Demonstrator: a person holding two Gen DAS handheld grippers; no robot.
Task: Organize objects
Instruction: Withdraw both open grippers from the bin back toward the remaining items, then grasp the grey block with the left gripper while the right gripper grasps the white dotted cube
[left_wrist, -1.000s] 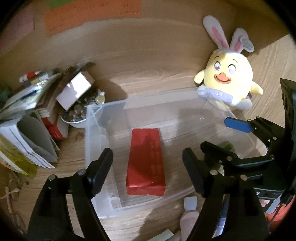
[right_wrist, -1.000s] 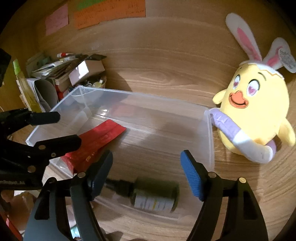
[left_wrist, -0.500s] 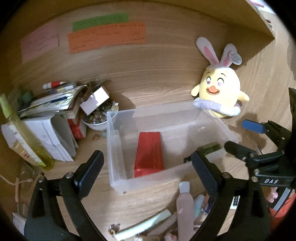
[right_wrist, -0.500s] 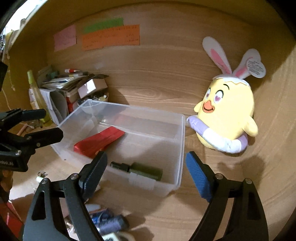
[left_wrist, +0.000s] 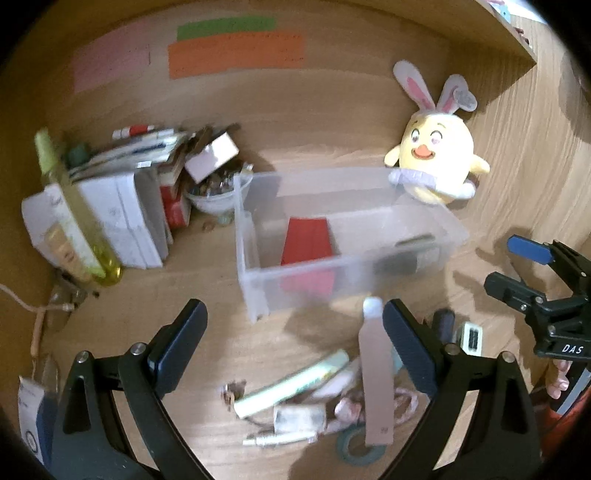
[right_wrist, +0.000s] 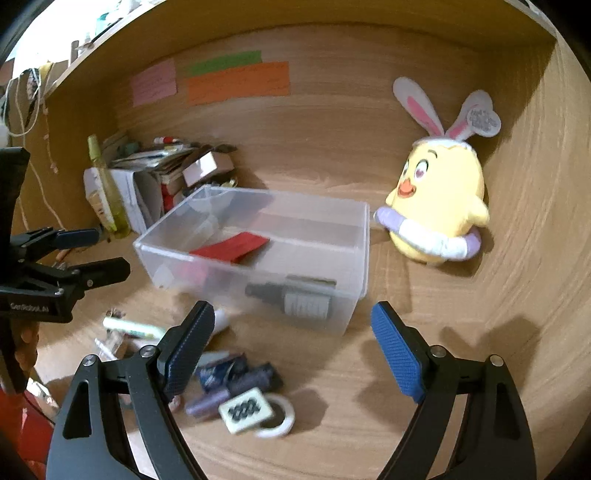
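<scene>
Only two printed marks can be read. The right gripper (left_wrist: 532, 266), seen at the right edge of the left wrist view, bears white letters "DAS" on its black body. The left gripper (right_wrist: 92, 253), at the left of the right wrist view, carries a faint label reading roughly "GenRobot.AI".
</scene>
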